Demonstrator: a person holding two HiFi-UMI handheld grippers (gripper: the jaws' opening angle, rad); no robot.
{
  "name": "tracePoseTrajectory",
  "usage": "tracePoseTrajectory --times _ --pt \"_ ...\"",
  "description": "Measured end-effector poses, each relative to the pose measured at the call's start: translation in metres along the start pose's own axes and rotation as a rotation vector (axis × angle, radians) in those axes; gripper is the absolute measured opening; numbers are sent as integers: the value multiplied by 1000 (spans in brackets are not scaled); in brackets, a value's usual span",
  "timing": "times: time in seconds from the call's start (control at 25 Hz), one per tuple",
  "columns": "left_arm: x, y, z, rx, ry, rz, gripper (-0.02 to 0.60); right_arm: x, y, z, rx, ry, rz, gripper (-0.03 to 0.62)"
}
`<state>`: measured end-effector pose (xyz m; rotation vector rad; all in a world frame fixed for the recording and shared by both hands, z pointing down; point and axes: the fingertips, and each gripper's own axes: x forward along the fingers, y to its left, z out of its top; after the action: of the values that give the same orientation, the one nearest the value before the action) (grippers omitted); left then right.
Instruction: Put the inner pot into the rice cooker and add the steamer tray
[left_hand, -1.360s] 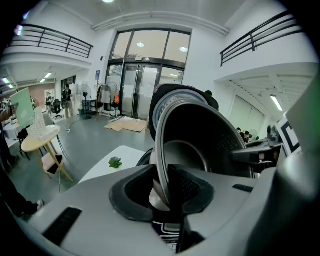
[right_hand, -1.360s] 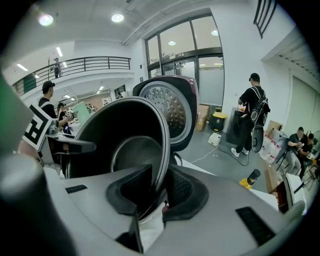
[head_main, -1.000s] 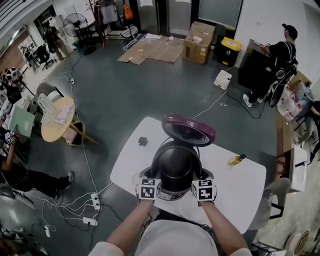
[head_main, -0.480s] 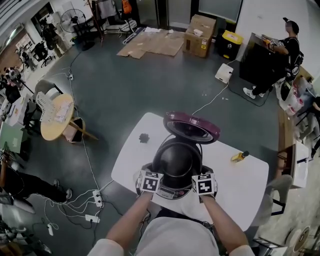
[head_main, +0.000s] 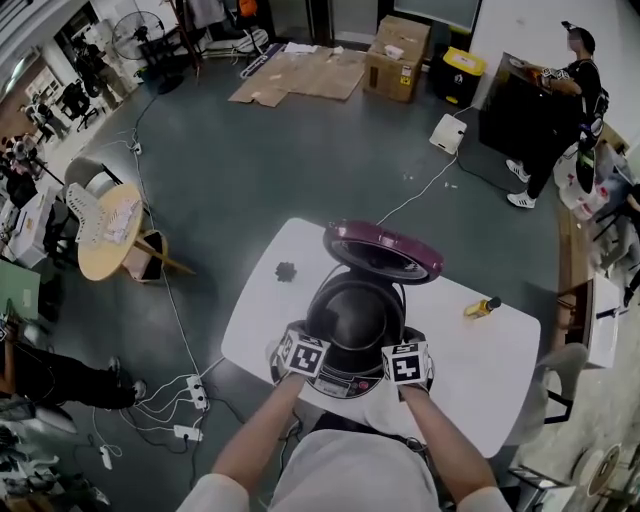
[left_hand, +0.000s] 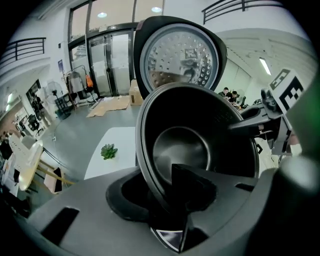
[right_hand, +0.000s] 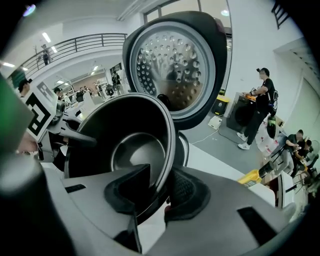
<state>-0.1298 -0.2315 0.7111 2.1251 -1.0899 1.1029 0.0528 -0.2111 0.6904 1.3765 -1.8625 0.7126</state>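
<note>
The inner pot (head_main: 355, 318) sits low in the rice cooker (head_main: 347, 386) on the white table (head_main: 480, 375), below the raised lid (head_main: 385, 255). It looks about seated, so step 1 of 2 seems nearly done. The steamer tray is left to add, and no view shows it. The pot is dark, smooth and empty, with a thin flared rim. Your left gripper (left_hand: 162, 192) and right gripper (right_hand: 160, 192) each straddle that rim. Both pairs of jaws have just been opening, and the pads look eased off it.

The right claw (right_hand: 160, 189), jaws just opening, straddles the rim of the inner pot (right_hand: 125, 145).
</note>
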Motion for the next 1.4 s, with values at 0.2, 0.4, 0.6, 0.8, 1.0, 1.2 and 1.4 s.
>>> tracePoseTrajectory --times 0.2,0.4,0.6,0.8,1.0,1.2,1.4 --pt "12 0 -4 58 45 27 155 12 -1 -9 -4 38 7 112" --pt "22 5 -3 93 63 55 143 20 -5 -6 -21 39 -18 114" --pt "32 6 -7 97 81 66 152 24 -9 -3 -77 43 -52 114" --pt "35 8 -7 122 73 97 160 32 -13 -6 -100 48 -104 120" --pt "34 7 -4 116 57 124 158 36 -20 -10 -141 37 -178 144" --pt "38 6 -6 114 47 122 193 42 -17 -16 -192 33 -196 164" --pt "35 9 -8 141 44 156 203 41 -15 -17 -210 13 -195 164"
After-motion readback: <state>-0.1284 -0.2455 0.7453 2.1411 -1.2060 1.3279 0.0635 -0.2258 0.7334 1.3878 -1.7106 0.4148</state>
